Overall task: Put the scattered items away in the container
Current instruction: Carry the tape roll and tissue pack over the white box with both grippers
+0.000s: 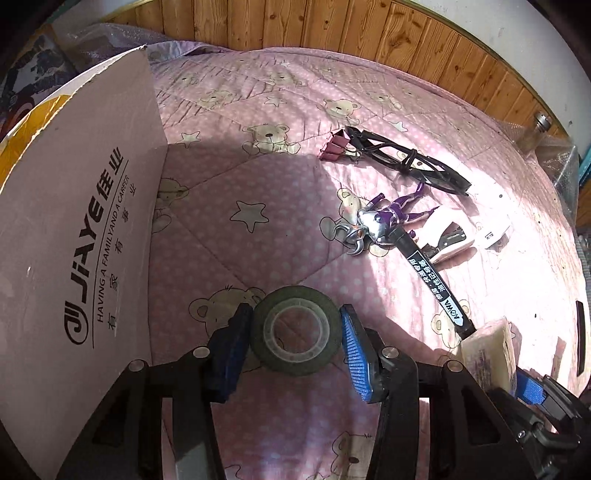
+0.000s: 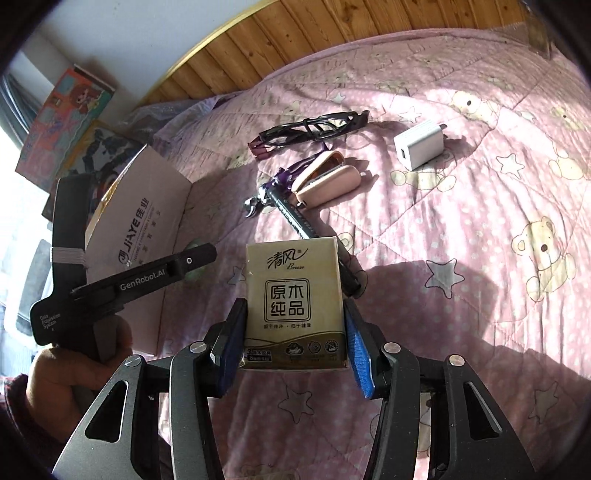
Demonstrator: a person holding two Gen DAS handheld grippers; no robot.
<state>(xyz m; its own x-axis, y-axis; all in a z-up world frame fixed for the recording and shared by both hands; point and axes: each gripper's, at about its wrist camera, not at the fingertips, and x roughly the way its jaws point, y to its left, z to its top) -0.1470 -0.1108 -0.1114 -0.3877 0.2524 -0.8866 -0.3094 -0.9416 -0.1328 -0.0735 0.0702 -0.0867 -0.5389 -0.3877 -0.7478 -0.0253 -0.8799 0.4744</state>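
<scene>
In the left wrist view my left gripper (image 1: 295, 308) is shut on a dark tape roll (image 1: 295, 330), its blue pads pressed against both sides. A cardboard box (image 1: 74, 240) printed JIAYE stands close on the left. My right gripper (image 2: 294, 304) is shut on a beige tissue pack (image 2: 293, 306), also seen at the lower right as the tissue pack (image 1: 487, 350). On the pink bedspread lie a black marker (image 2: 295, 221), a purple toy figure (image 1: 384, 218), a pink stapler (image 2: 325, 181), black glasses (image 2: 314, 123), pink binder clips (image 1: 334, 147) and a white charger (image 2: 419, 144).
A wooden headboard (image 1: 295, 22) runs along the far edge of the bed. A glass bottle (image 1: 535, 133) stands at the far right. Picture boxes (image 2: 62, 122) lean behind the cardboard box (image 2: 147, 229). A hand (image 2: 74, 365) holds the left gripper's handle.
</scene>
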